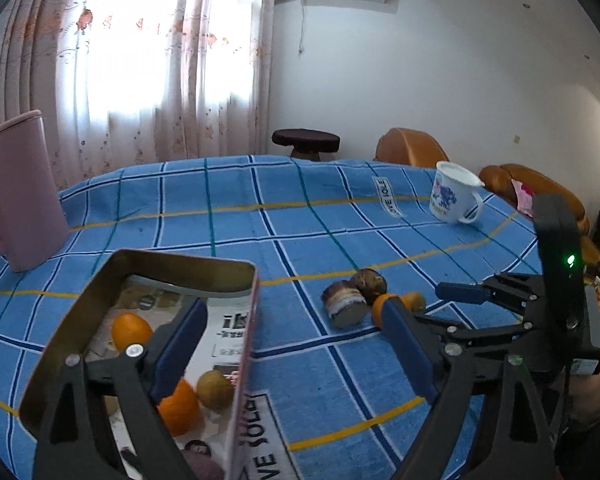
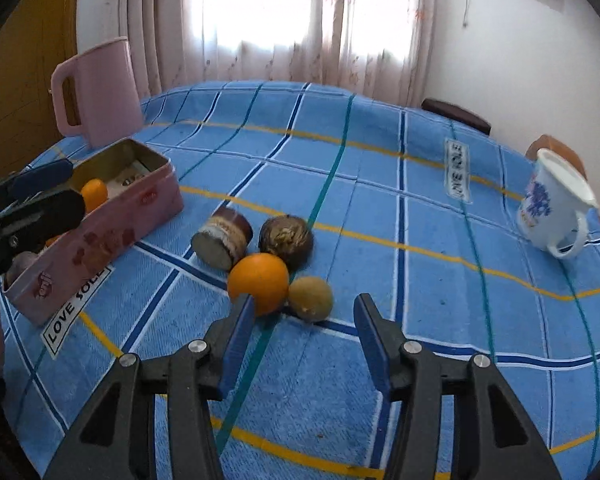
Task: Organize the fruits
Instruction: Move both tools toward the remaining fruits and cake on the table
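A pink tin box (image 1: 242,364) (image 2: 100,236) sits on the blue checked tablecloth and holds two oranges (image 1: 131,330), a kiwi (image 1: 215,389) and a purple fruit (image 1: 204,466). My left gripper (image 1: 296,320) is open, its left finger over the box. On the cloth lie an orange (image 2: 259,282), a kiwi (image 2: 311,298), a dark round fruit (image 2: 286,240) and a small jar on its side (image 2: 222,238). My right gripper (image 2: 305,314) is open and empty, just short of the orange and kiwi; it also shows in the left wrist view (image 1: 428,294).
A pink jug (image 2: 100,92) stands behind the box at the far left. A white flowered mug (image 2: 556,204) stands at the right edge of the table. Stools and chairs stand beyond the far edge.
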